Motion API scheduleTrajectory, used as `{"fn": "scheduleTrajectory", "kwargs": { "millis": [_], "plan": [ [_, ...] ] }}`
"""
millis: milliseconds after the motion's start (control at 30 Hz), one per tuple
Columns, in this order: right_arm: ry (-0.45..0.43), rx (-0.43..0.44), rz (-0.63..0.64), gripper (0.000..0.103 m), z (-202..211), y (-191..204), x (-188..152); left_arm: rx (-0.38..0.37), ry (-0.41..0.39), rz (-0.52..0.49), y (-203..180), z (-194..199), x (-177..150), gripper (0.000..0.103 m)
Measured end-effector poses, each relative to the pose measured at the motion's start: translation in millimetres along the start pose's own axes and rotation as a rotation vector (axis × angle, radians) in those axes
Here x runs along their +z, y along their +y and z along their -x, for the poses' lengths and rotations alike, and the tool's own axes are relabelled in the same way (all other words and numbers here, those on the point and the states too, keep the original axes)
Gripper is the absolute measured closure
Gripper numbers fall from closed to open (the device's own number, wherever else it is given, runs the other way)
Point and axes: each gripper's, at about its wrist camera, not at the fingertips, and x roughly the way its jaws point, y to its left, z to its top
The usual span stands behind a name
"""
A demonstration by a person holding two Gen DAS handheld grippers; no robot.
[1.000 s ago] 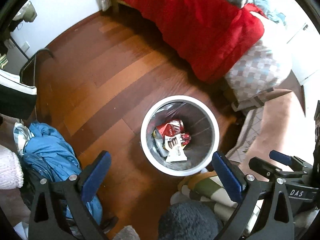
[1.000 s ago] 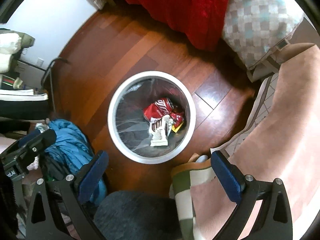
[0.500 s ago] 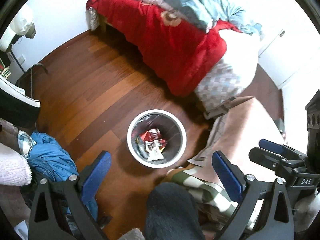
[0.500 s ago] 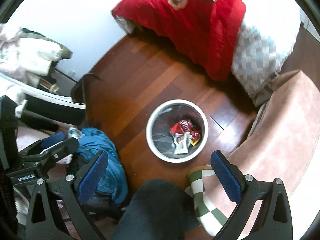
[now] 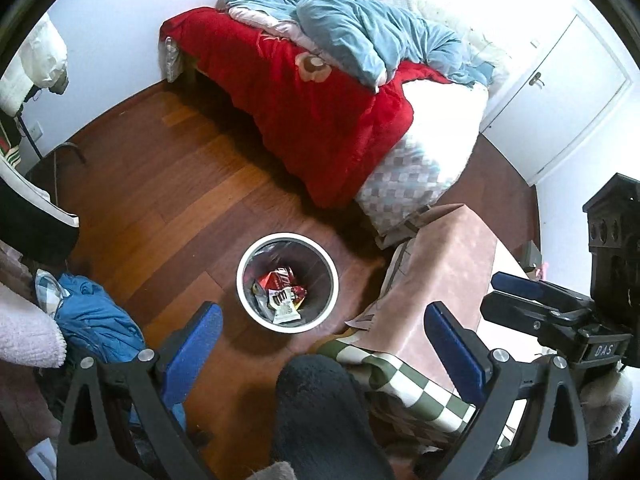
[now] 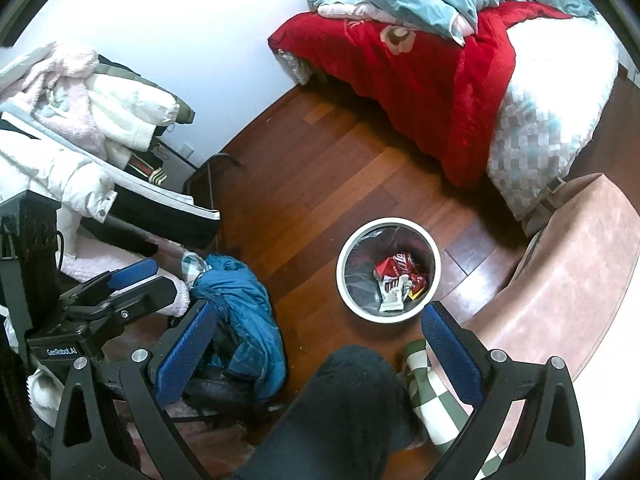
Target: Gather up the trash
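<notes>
**Trash binned, both grippers empty**

Left wrist: the left gripper (image 5: 320, 344) has its fingers spread wide, holding nothing; wrappers (image 5: 280, 292) lie in the white bin (image 5: 332, 280) on the floor.

Right wrist: the right gripper (image 6: 316, 344) likewise gapes empty (no loose trash visible), so collection looks largely done.

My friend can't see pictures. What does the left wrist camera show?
A white trash bin with snack wrappers inside stands on the wooden floor, seen from above between the open left gripper. A bed with a red blanket lies behind.
</notes>
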Motion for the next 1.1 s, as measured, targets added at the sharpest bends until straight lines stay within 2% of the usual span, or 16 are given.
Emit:
{"fn": "scheduleTrajectory", "kwargs": {
  "millis": [400, 1100],
  "plan": [
    [0.038, -0.001, 0.020, 0.000, 4.1, 9.3, -2.6, 0.001, -0.010, -0.008, -4.6, 9.4, -2.5, 0.000],
    [0.048, -0.023, 0.036, 0.000, 3.4, 14.0, -2.4, 0.002, -0.015, -0.007, -4.8, 15.7, -6.2, 0.000]
  ]
}}
